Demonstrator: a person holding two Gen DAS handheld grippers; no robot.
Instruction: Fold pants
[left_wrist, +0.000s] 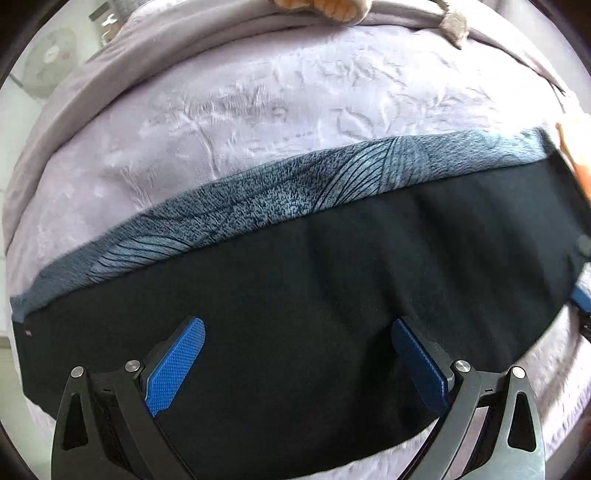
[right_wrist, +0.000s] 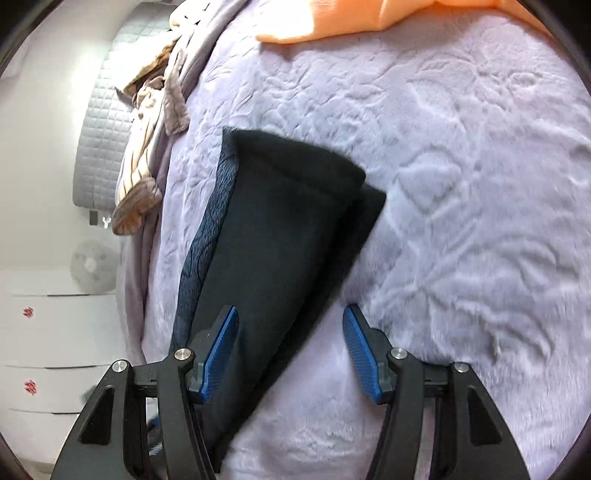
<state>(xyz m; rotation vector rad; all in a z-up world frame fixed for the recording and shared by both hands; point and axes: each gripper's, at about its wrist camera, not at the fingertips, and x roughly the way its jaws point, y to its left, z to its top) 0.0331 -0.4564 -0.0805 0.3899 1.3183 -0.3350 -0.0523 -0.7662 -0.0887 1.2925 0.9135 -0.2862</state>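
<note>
Black pants (left_wrist: 295, 266) lie folded lengthwise in a long band across a lilac embossed bed cover (left_wrist: 258, 103); a blue-grey fleecy inner layer (left_wrist: 258, 199) shows along their far edge. My left gripper (left_wrist: 297, 325) hovers over the band's middle, pointing steeply down, with its blue pads (left_wrist: 177, 365) wide apart and nothing between them. In the right wrist view the pants (right_wrist: 280, 221) run away from the camera to their layered end. My right gripper (right_wrist: 291, 312) straddles their near right edge, its jaws partly apart and its pads (right_wrist: 360, 354) clear of the cloth.
An orange cloth (right_wrist: 351, 18) lies at the far end of the bed cover (right_wrist: 461, 184). A striped brown garment (right_wrist: 144, 147) is bunched along the left edge by a grey quilted headboard (right_wrist: 107, 122). A fan (right_wrist: 92, 267) and white drawers (right_wrist: 55, 332) stand beside the bed.
</note>
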